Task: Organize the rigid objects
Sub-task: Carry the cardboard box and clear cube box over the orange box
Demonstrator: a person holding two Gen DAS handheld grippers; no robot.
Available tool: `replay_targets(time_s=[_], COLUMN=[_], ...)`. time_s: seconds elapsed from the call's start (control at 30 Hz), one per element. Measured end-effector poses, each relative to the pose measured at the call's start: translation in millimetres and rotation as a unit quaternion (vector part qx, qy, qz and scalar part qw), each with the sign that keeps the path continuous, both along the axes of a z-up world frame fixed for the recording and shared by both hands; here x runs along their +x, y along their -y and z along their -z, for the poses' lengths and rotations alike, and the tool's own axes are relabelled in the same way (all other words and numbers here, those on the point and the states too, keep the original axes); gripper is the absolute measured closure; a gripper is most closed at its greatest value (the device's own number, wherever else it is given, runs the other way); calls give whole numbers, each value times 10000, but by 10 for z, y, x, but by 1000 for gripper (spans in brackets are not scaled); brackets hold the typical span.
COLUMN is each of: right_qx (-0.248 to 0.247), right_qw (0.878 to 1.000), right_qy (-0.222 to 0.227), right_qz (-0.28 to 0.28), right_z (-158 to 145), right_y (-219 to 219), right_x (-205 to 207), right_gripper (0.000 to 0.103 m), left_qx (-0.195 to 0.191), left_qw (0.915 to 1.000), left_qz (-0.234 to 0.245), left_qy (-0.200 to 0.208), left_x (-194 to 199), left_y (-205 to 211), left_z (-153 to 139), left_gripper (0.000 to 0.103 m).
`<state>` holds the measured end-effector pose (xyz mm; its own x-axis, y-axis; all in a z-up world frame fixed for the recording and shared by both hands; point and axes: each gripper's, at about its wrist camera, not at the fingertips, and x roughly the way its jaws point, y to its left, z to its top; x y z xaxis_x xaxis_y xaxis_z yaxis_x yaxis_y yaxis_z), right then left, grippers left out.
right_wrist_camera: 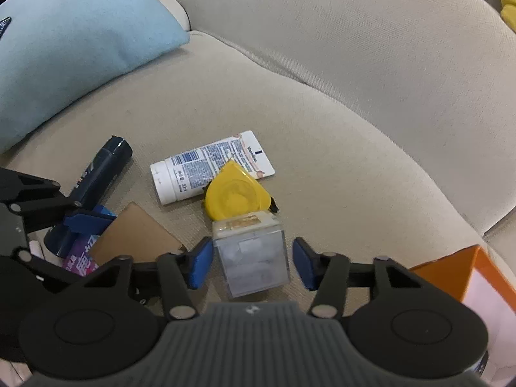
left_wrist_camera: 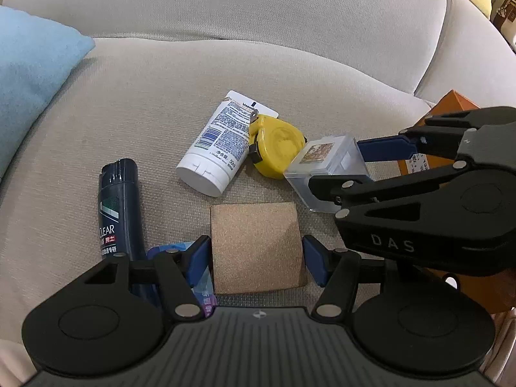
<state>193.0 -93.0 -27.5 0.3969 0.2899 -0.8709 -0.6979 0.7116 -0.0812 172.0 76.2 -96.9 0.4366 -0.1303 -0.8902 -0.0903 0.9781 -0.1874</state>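
Note:
On the beige sofa seat my left gripper is shut on a flat brown square block, its blue pads against both side edges. My right gripper stands open around a clear plastic box with a printed label on its far end; a narrow gap shows at the right pad. The box rests on the seat and touches a yellow tape measure. The tape measure leans on a white tube. A dark shampoo bottle lies to the left.
An orange box stands open at the right of the seat. A light blue pillow fills the back left. A purple and blue packet lies under the left gripper's finger. The sofa backrest rises behind.

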Motion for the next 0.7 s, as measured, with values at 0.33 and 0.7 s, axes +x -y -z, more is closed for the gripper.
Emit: replay_targets(time_s=[0.33, 0.7], right_qx=[252, 517], right_qw=[9983, 9924], right_qy=[98, 783], right_qz=[512, 801], right_z=[-209, -892], right_y=[166, 712], right_x=[-210, -658], right_gripper=[53, 53], left_qx=[-141, -77], left_qw=[9989, 9940], left_qz=[277, 653], left_qy=[343, 875], left_x=[-138, -418], left_y=[-26, 199], left_z=[-113, -768], left_gripper=[33, 33])
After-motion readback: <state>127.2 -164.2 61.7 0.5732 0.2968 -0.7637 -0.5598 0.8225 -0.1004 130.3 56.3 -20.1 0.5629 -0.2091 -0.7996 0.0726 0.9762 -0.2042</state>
